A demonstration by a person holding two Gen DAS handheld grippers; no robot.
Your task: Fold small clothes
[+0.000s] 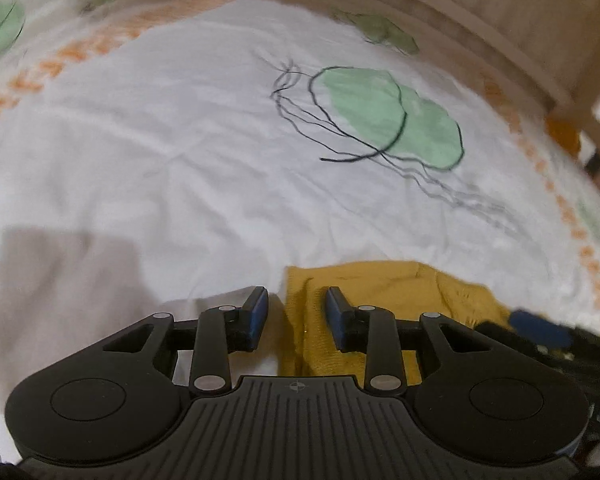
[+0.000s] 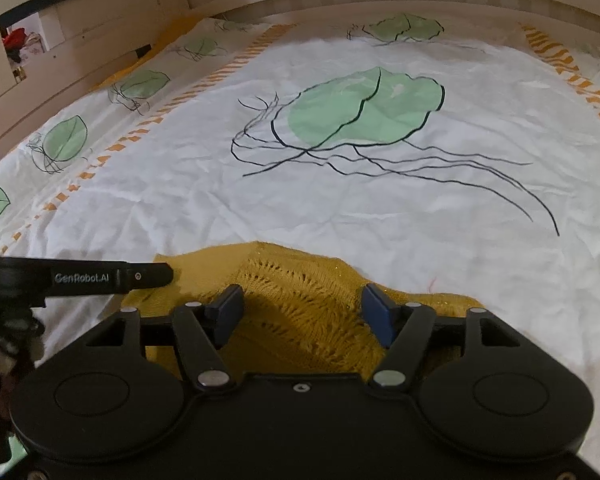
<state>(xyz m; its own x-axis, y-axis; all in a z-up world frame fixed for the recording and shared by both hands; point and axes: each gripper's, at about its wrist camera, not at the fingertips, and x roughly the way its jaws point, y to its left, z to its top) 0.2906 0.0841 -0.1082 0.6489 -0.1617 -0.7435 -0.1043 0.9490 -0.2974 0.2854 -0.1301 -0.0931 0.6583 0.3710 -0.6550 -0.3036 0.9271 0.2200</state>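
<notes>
Two hand-held grippers (image 1: 296, 300) (image 2: 302, 300), one yellow knit (image 2: 300, 300)

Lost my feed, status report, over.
Left gripper open at yellow knit garment edge. Right gripper open above it. Bedspread clear ahead.

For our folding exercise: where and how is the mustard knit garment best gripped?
Probably the mustard knit garment at its free far edge, coming from above and pinching the hem. It lies flat on the bedspread, and only the edges offer a lip.
</notes>
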